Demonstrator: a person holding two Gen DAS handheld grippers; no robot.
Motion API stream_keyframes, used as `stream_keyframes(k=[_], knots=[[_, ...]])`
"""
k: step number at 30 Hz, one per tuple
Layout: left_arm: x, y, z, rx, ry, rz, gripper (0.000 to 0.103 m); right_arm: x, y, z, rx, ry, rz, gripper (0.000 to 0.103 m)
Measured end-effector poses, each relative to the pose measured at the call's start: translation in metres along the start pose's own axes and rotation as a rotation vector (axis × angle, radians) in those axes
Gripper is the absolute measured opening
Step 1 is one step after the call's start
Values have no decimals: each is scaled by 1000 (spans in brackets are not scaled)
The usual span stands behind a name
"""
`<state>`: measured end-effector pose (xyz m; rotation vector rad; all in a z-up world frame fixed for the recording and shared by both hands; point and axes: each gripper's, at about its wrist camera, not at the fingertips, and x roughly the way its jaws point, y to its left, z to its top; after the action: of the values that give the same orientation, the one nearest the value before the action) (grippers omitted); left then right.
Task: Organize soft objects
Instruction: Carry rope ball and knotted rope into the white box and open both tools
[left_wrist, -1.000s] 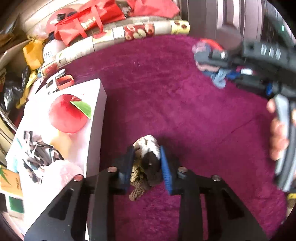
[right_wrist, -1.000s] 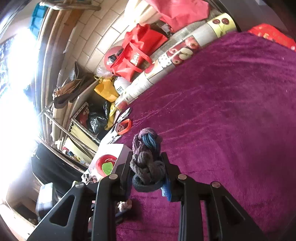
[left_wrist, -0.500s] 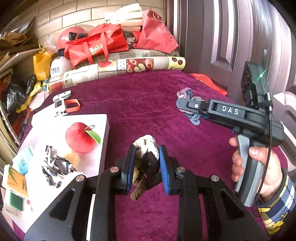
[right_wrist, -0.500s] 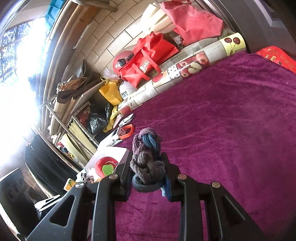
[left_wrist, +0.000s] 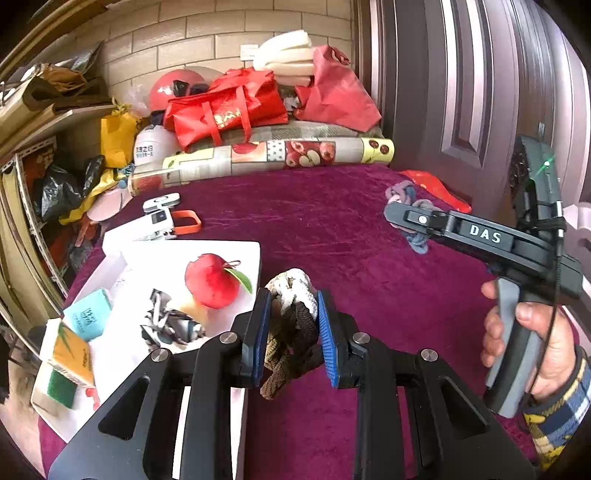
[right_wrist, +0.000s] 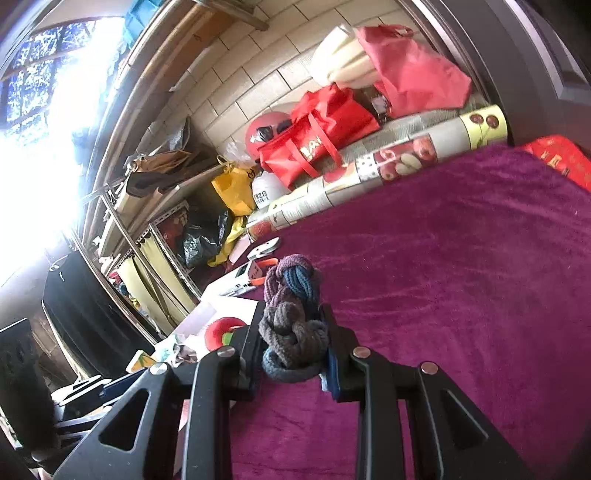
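Observation:
My left gripper (left_wrist: 290, 325) is shut on a knotted brown and white rope bundle (left_wrist: 291, 314), held above the magenta cloth (left_wrist: 332, 229). My right gripper (right_wrist: 293, 339) is shut on a knotted purple, blue and grey rope bundle (right_wrist: 291, 306), also held above the cloth. In the left wrist view the right gripper (left_wrist: 402, 221) is at the right, held in a hand, with its rope bundle (left_wrist: 406, 195) showing past its fingers.
A white box with a red apple picture (left_wrist: 218, 280) lies on the left of the cloth, with small packets (left_wrist: 86, 314) on it. A white and orange device (left_wrist: 166, 218) lies behind it. A rolled fruit-print mat (left_wrist: 280, 155), red bags (left_wrist: 225, 110) and shelves (left_wrist: 33, 147) line the back. A dark door (left_wrist: 461, 92) stands at the right.
Both grippers have lifted and tilted up with their rope bundles, so the views now show more of the back wall. The grips have not changed.

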<state>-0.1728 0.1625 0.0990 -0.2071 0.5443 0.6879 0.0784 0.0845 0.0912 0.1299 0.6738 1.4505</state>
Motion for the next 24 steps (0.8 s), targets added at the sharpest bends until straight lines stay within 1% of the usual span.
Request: stream_keyframes(k=[2,4,10,15,24], knots=[[-6,4,0,-14,-17,-4,25,-4,10,1,10,20,-8,26],[-13,7,1,-22,-32,-5,25,-7,19,1,5,28,3,26],[-32,18,0,-41,-69,5,25,-24,56,1,-86,-12,5,26],[-54,32,-3,-73,-113,17,25,-26,79,-2,-121,-6,28,26],[-85,54,-10,-119,-168,41,25,-37,128,-10,-204,-11,75,26]])
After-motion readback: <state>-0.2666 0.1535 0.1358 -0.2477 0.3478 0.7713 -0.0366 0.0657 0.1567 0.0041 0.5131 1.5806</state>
